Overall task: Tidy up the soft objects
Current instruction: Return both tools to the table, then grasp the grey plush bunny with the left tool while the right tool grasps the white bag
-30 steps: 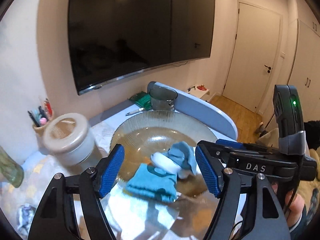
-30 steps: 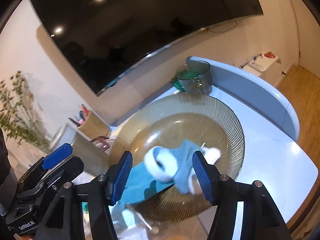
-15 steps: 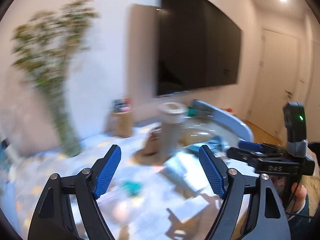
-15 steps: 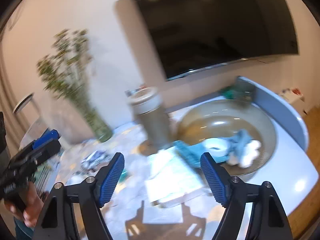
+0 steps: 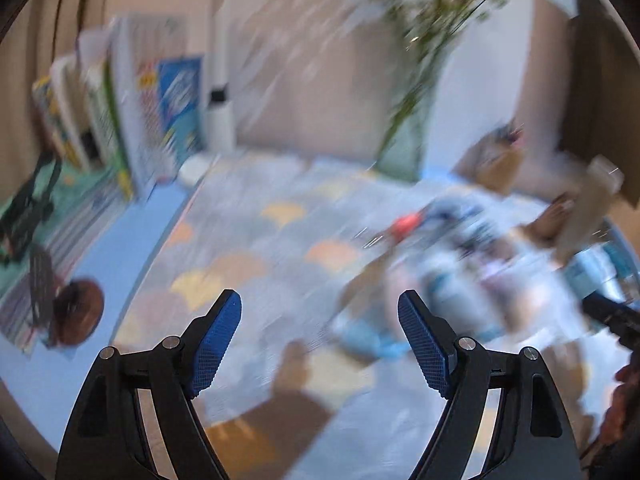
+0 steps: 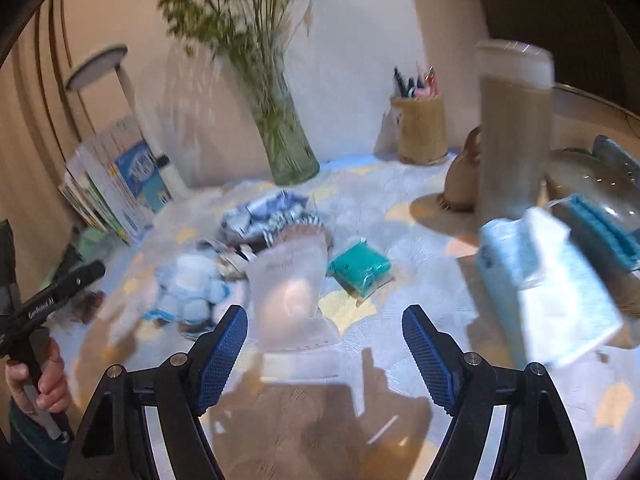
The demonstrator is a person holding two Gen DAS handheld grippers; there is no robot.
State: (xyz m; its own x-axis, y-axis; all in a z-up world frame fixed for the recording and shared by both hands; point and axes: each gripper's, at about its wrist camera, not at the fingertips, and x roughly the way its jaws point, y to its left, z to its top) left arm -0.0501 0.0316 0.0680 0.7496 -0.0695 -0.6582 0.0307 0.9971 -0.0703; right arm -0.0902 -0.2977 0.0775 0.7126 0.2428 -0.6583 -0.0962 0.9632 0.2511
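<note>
In the right wrist view, soft items lie on the patterned tablecloth: a pale blue fluffy piece [image 6: 192,284], a blue-and-white patterned cloth heap [image 6: 272,216], a clear pouch [image 6: 290,292], a teal folded cloth [image 6: 358,270]. A teal cloth [image 6: 604,228] hangs over the glass bowl [image 6: 592,176] at the right. My right gripper [image 6: 324,354] is open and empty above the cloth near the pouch. My left gripper [image 5: 320,344] is open and empty; its view is blurred, with the heap [image 5: 460,240] to its right.
A tissue pack [image 6: 548,280], a tall frosted jar [image 6: 514,132], a pen holder [image 6: 420,128] and a glass vase with stems [image 6: 284,140] stand on the table. Books [image 6: 116,184] lean at the left. The left handle [image 6: 52,296] shows at the left edge.
Both grippers have swung left, away from the glass bowl with the teal cloths, to the middle and left of the table. Both stay open and empty.
</note>
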